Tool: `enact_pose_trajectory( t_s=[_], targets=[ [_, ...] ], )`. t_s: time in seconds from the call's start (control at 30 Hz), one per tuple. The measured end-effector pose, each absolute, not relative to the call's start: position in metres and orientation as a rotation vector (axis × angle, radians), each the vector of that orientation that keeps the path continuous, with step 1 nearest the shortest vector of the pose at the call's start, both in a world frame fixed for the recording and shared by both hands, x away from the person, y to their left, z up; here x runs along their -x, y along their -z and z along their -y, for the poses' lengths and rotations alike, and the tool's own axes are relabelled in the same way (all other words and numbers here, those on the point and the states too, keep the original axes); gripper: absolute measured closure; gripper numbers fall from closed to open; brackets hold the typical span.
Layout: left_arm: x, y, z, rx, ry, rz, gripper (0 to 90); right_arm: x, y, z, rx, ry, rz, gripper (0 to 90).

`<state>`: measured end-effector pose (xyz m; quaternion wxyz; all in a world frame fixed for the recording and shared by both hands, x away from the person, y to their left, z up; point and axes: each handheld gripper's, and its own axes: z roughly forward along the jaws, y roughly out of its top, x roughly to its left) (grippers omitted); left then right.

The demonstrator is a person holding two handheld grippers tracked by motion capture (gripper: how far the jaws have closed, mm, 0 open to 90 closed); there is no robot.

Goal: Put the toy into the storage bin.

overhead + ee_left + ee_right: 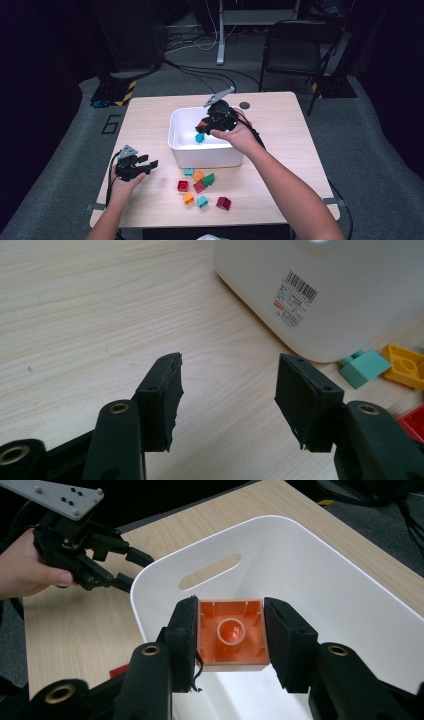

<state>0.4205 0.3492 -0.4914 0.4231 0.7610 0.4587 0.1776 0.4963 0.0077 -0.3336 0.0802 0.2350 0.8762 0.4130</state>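
While one orange block [231, 635] is clamped between the jaws of the right gripper [231, 637], hollow underside toward the camera, it hangs over the open white bin [177, 131]. One teal block [199, 137] already lies on the bin floor. Seven loose blocks sit on the bench [280, 150] at six o'clock from the bin: two teal [188, 171] [202, 201], two orange [198, 175] [188, 198], two red [182, 186] [199, 187] and one green [209, 178]; one maroon block [223, 203] lies just beside them at five o'clock, making eight outside the bin.

Surface: a pale wood-grain bench, with a small dark disc [244, 105] at twelve o'clock from the bin. Room: grey floor, trailing cables [200, 70], a black chair [295, 50] at one o'clock and a yellow-and-black striped base [117, 92] at ten o'clock.

Jaws: the right pair presses on opposite sides of the orange block. The left gripper [227, 390], at eight o'clock from the bin, has its jaws spread wide and released, with bare bench between them; the bin's labelled wall [295, 297] stands near, ahead of it.
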Motion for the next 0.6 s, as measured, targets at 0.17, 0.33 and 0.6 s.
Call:
enact_pose_trajectory(
  t_s=[0.17,0.33,0.6],
  targets=[
    [-0.418,0.492,-0.351,-1.908,-0.452,-1.154,43.6,-0.508,0.340,-0.017,-0.702,-1.235,-2.625,58.1],
    [-0.415,0.493,-0.355,-1.900,-0.460,-1.164,43.6,-0.523,0.352,-0.029,-0.701,-1.228,-2.621,58.1],
    [-0.410,0.493,-0.359,-1.902,-0.461,-1.170,43.6,-0.542,0.379,-0.044,-0.714,-1.202,-2.671,58.1]
  ],
)
